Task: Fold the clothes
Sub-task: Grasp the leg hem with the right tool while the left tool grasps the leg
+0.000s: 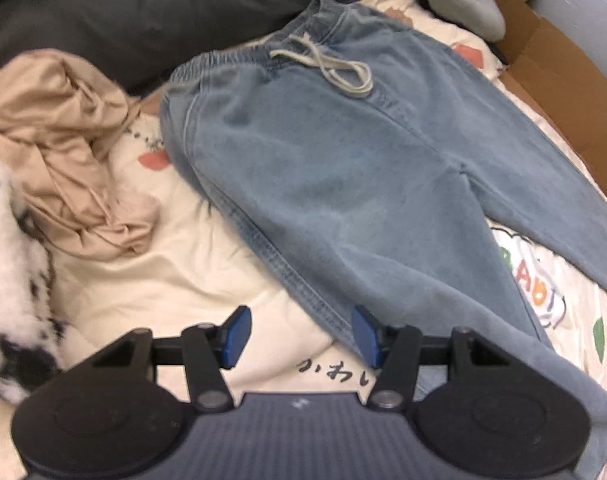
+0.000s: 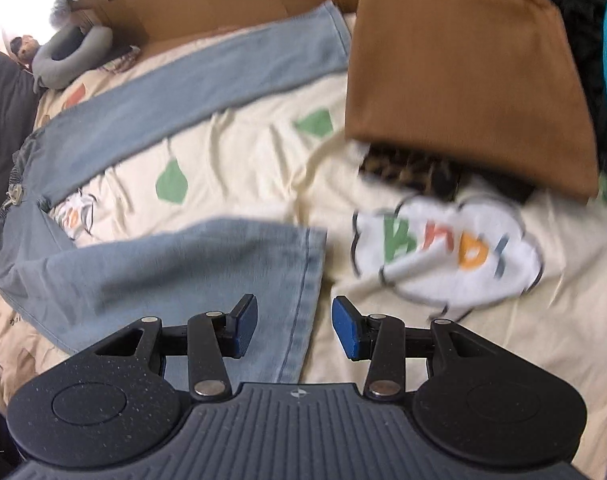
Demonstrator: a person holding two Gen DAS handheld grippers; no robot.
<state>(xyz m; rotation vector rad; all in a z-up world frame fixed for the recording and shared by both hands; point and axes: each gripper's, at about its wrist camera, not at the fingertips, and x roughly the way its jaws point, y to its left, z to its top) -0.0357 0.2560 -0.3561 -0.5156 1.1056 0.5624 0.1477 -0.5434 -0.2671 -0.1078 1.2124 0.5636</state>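
Light blue jeans (image 1: 343, 168) with a drawstring waist lie flat on a cream printed bedsheet (image 1: 175, 264), legs spread apart. My left gripper (image 1: 299, 334) is open, hovering at the outer seam of the near leg, holding nothing. In the right wrist view the jeans (image 2: 175, 276) show both legs, the near leg's hem just ahead. My right gripper (image 2: 295, 328) is open over that hem edge, holding nothing.
A crumpled beige garment (image 1: 63, 152) and a white-and-black fluffy item (image 1: 11, 272) lie left. A folded brown garment (image 2: 463, 76) rests on a leopard-print piece (image 2: 407, 176). Cardboard (image 2: 207, 0) lines the far edge. A grey neck pillow (image 2: 71, 56) sits beyond, next to a dark cushion (image 1: 143, 12).
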